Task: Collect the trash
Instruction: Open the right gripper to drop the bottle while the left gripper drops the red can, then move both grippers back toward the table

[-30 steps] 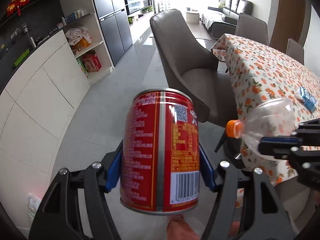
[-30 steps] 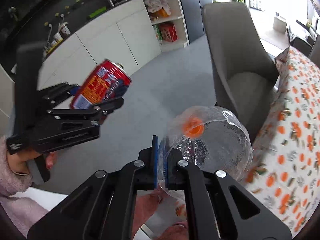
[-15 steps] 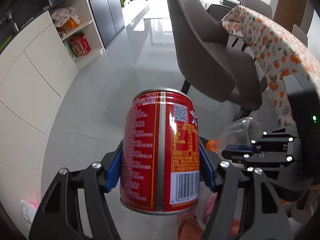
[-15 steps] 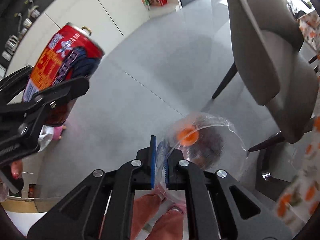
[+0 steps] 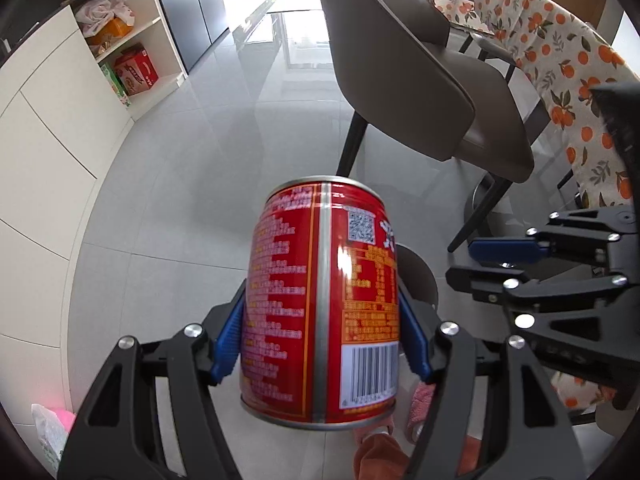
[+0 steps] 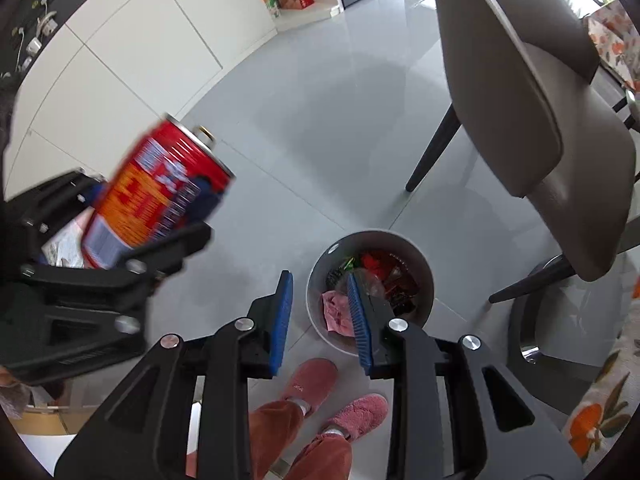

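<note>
Two handheld grippers hang over a grey tiled floor beside a dining chair (image 6: 532, 92). The left gripper (image 5: 320, 336) is clenched on one red can (image 5: 324, 300), held upright between its blue pads and off to the side of a round trash bin (image 6: 424, 264), not above it. The right gripper (image 6: 320, 316) is above the bin with its jaws opening and nothing between them. The bin already holds mixed litter — pink paper and dark wrappers, perhaps clear plastic too. The task looks well advanced: the can appears to be what is left to drop. Counted: one can, one bin, two grippers, two pink slippers (image 6: 336, 396).
</note>
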The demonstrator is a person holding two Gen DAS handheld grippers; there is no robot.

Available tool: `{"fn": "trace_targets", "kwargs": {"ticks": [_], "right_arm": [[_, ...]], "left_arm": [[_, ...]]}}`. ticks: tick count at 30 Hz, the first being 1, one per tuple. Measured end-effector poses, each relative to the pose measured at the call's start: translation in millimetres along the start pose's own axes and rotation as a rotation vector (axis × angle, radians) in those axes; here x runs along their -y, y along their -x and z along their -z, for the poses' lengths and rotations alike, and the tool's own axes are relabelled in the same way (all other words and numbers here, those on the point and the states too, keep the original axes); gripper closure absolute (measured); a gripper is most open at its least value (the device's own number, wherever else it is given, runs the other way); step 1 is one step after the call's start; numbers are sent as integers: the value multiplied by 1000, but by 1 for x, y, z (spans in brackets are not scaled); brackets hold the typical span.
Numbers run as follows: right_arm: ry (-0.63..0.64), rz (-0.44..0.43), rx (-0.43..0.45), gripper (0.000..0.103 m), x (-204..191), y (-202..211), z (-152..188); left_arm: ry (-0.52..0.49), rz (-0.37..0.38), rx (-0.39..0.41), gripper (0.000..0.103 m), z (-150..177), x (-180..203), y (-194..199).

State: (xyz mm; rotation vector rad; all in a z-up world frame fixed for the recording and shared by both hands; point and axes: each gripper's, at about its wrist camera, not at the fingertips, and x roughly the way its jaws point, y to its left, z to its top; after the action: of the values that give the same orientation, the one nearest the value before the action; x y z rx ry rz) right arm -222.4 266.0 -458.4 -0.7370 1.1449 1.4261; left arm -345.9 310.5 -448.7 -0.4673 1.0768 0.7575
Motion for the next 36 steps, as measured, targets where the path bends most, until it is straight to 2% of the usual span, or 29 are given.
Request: {"fn": "trace_targets", "kwargs": {"ticks": [5,15,21,25,32,36], "right_arm": [[-30,10,38,75,3,13,-3],[-107,124,71,75,27,24,9],[-144,146,91,76,39,33,13],[-163,151,102,76,47,37,14],[-182,156,114,76,47,48,16],[-187,157,125,75,43,62,14]], "left_arm": [[-17,19,-3,37,-2,10,-9],[-81,67,-56,37,0,34,-48],[-116,92,-82,36,-1,44,-61],[-136,101,-70,28,-7,50,-62],[-148,105,-60,27,-15,57,-56],[-152,103,-56,27,-21,56,-34]]}}
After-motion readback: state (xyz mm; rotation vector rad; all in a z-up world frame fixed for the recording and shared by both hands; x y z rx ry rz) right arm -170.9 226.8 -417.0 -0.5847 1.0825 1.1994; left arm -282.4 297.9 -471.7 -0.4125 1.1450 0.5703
